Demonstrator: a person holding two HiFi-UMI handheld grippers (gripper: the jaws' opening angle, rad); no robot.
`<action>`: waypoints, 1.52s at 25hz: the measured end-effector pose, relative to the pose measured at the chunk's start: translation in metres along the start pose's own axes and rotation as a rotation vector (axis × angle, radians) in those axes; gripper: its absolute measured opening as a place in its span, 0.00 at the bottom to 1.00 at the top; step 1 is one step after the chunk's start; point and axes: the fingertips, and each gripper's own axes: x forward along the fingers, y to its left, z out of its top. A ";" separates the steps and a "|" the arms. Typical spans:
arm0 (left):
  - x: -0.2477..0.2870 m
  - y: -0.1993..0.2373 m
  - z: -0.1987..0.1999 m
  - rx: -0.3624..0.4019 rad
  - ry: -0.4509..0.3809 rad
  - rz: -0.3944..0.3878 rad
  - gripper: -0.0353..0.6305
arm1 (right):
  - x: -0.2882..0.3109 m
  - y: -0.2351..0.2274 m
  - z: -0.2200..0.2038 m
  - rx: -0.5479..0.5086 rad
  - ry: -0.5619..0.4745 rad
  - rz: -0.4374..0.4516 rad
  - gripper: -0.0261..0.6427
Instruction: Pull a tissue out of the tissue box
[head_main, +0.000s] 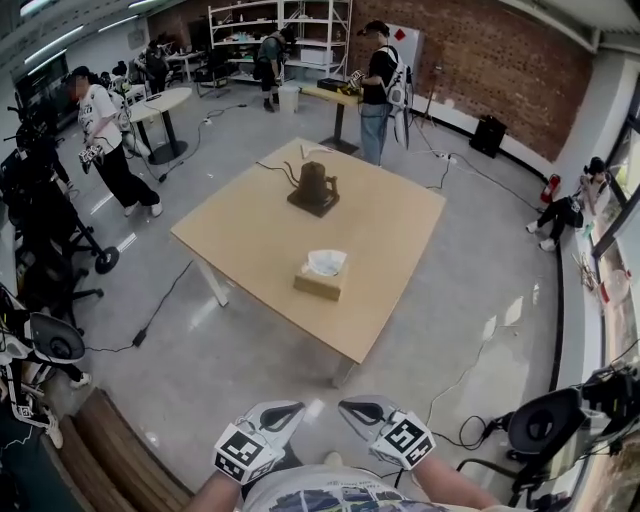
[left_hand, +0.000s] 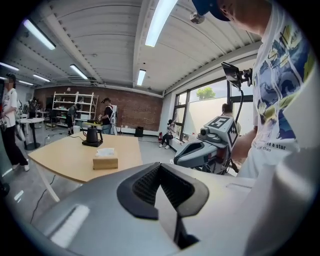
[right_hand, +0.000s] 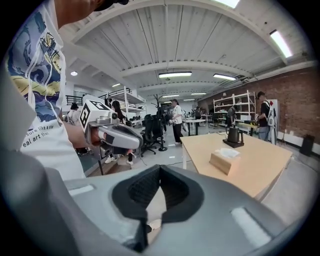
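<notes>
The tan tissue box (head_main: 320, 281) stands near the front edge of the light wooden table (head_main: 245, 225), with a white tissue (head_main: 327, 262) puffing out of its top. The box also shows in the left gripper view (left_hand: 105, 162) and in the right gripper view (right_hand: 224, 161). Both grippers are far short of the table, close to my body at the bottom of the head view. My left gripper (head_main: 291, 411) and my right gripper (head_main: 354, 409) point toward each other, both shut with nothing between the jaws.
A dark kettle (head_main: 314, 187) on a base sits at the table's middle, with a cable running off behind it. Cables cross the grey floor (head_main: 150, 325). Black chairs (head_main: 45, 240) stand at the left and a stand (head_main: 545, 425) at the right. Several people are about the room.
</notes>
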 end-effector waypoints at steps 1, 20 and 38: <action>0.002 0.012 0.002 0.007 -0.001 -0.011 0.06 | 0.009 -0.005 0.004 0.004 0.001 -0.010 0.04; 0.009 0.176 0.037 0.054 0.015 -0.165 0.06 | 0.138 -0.088 0.083 0.055 -0.014 -0.197 0.04; 0.108 0.230 0.094 0.000 0.013 -0.015 0.06 | 0.161 -0.342 0.035 0.161 0.109 -0.168 0.20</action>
